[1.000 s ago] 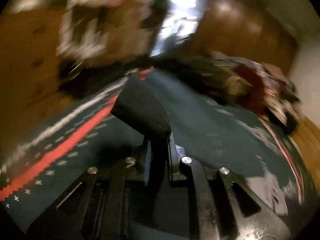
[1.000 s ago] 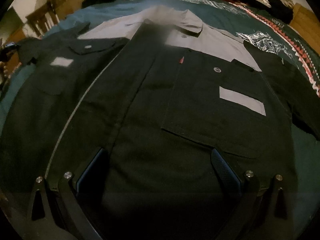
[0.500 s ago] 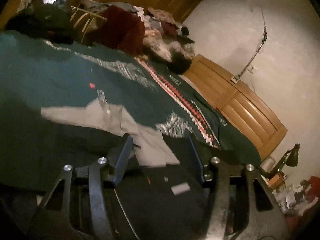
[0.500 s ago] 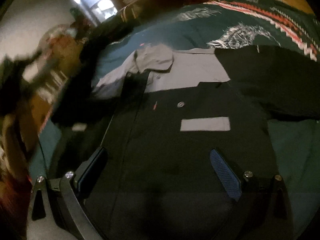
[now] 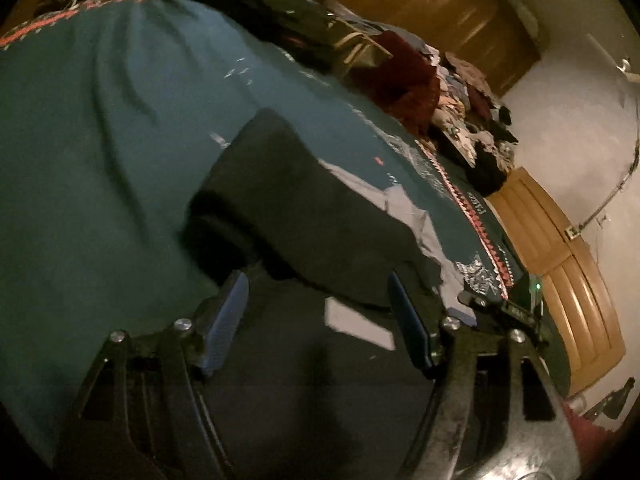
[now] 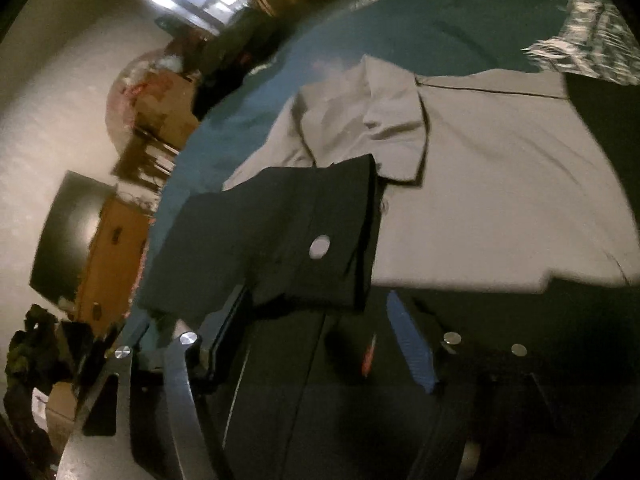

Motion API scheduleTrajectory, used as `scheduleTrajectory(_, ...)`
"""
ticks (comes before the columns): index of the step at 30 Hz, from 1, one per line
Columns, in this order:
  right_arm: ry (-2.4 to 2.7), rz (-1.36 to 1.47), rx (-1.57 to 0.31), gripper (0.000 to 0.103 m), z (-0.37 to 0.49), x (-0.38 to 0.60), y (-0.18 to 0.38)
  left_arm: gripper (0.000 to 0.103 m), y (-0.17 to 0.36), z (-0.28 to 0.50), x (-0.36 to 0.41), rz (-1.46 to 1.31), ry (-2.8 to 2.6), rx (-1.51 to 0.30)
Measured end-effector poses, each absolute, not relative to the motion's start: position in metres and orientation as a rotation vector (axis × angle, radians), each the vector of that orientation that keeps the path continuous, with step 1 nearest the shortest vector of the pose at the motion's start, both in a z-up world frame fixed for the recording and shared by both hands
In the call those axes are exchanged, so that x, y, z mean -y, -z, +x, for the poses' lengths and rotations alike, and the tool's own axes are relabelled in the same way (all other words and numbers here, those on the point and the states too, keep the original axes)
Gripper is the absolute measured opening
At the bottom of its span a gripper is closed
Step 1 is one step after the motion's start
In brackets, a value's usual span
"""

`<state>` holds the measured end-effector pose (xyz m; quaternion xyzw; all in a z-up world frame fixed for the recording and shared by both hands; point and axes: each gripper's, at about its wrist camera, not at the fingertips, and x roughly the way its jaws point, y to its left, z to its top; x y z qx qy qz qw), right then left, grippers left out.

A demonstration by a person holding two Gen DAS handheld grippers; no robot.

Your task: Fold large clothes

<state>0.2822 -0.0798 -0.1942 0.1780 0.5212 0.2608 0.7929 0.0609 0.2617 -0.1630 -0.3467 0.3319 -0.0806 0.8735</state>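
Observation:
A large black and grey shirt (image 6: 500, 200) lies flat on a dark green bedspread (image 5: 100, 140). Its black sleeve (image 5: 304, 216) lies folded across the shirt's body; the cuff with a silver snap button (image 6: 320, 246) shows in the right wrist view. My left gripper (image 5: 320, 320) is open and empty, just above the shirt near a grey chest patch (image 5: 356, 324). My right gripper (image 6: 320, 332) is open, low over the shirt's front placket, with the folded cuff right at its left finger (image 6: 226, 336).
A heap of mixed clothes (image 5: 460, 112) lies at the far end of the bed. A wooden footboard (image 5: 560, 280) runs along the bed's right side. A wooden dresser (image 6: 112, 252) and a dark screen (image 6: 60, 236) stand at the left wall.
My left gripper opened and let go of the black sleeve, which now lies folded over the shirt. My right gripper stayed open and moved up towards the collar.

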Motion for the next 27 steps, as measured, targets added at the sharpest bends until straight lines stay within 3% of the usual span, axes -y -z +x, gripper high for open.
scheduleTrajectory(6, -0.506, 0.252, -1.117, 0.070, 0.307, 0.045, 0.207, 0.071, 0.171, 0.063, -0.254, -0.758, 0.152, -0.695)
scheduleTrajectory(8, -0.499, 0.244, -1.115, 0.047, 0.309, 0.039, 0.210, 0.071, 0.171, 0.059, -0.255, -0.761, 0.150, -0.689)
scheduleTrajectory(9, -0.494, 0.256, -1.126, 0.022, 0.310, 0.038, 0.209, 0.071, 0.170, 0.056, -0.257, -0.763, 0.144, -0.680)
scheduleTrajectory(10, -0.495, 0.285, -1.126, 0.006, 0.309, 0.041, 0.205, 0.071, 0.168, 0.054, -0.258, -0.765, 0.139, -0.671)
scheduleTrajectory(17, -0.442, 0.287, -1.002, 0.004, 0.282, 0.107, 0.153, 0.072, 0.152, 0.045, -0.261, -0.769, 0.090, -0.596)
scheduleTrajectory(27, -0.337, 0.235, -1.051, 0.004, 0.295, 0.167, 0.173, 0.073, 0.120, 0.111, -0.214, -0.473, 0.040, -0.690)
